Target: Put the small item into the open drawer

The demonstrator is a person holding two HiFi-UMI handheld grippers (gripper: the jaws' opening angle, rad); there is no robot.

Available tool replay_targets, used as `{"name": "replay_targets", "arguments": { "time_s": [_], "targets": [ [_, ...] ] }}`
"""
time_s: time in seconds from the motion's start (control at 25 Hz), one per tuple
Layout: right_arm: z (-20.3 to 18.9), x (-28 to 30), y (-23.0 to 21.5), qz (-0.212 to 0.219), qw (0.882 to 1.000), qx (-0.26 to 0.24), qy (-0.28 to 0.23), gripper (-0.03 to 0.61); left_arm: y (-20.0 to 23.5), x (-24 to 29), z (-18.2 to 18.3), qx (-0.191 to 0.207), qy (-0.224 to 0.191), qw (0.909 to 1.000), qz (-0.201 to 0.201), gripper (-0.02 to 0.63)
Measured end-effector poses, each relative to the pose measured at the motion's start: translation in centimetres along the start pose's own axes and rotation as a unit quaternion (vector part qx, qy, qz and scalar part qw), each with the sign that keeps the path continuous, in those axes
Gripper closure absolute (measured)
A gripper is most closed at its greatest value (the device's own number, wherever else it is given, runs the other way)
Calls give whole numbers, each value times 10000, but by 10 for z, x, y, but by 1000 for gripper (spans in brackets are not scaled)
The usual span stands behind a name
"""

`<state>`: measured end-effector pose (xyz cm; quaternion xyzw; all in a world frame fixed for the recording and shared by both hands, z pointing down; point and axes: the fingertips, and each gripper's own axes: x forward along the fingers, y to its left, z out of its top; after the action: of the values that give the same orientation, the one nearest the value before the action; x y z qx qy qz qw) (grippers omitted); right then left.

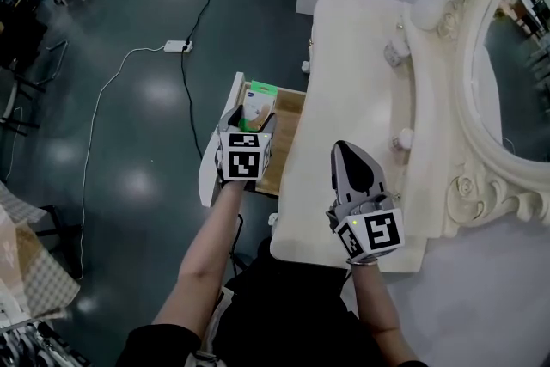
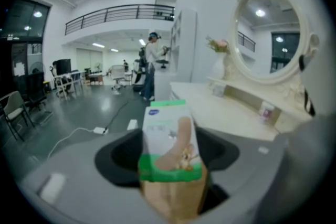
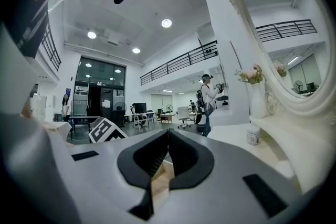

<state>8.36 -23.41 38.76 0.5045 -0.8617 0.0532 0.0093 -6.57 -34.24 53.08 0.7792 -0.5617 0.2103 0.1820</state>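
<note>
A small white and green box (image 1: pixel 257 105) with a plaster pictured on it is clamped in my left gripper (image 1: pixel 249 126), held above the open wooden drawer (image 1: pixel 286 133) at the left side of the cream dressing table (image 1: pixel 344 116). In the left gripper view the box (image 2: pixel 170 141) stands upright between the jaws. My right gripper (image 1: pixel 348 152) hovers over the table top, shut with nothing in it; in its own view the right gripper (image 3: pixel 168 136) shows its jaws pressed together.
An oval mirror (image 1: pixel 516 39) in an ornate frame stands at the table's right. A white vase with flowers (image 1: pixel 434 0) and small jars (image 1: pixel 395 54) sit at the back. A cable and power strip (image 1: pixel 178 46) lie on the dark floor to the left.
</note>
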Motion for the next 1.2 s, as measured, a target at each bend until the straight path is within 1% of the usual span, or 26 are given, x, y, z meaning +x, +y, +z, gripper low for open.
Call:
{"name": "replay_targets", "arguments": {
  "time_s": [0.16,0.28,0.68,0.96,1.2],
  "targets": [
    [-5,1,-4,4,10000,30,72,581,3,26,-33,-24,429,9991,52,285],
    [-8,1,-7,-14,9999,56,103,581,4,42,-51,-25,707,9975,69,285],
    [-15,0,-17,-60,9997,122,188,581,1,81,-104,10,1518,9883,161,285],
    [-20,-1,-21,-51,9996,146,248,581,0,99,-123,53,1811,9833,171,285],
    [-22,3,-23,-32,9995,190,250,581,1,110,-129,32,1924,9811,192,285]
  ]
}}
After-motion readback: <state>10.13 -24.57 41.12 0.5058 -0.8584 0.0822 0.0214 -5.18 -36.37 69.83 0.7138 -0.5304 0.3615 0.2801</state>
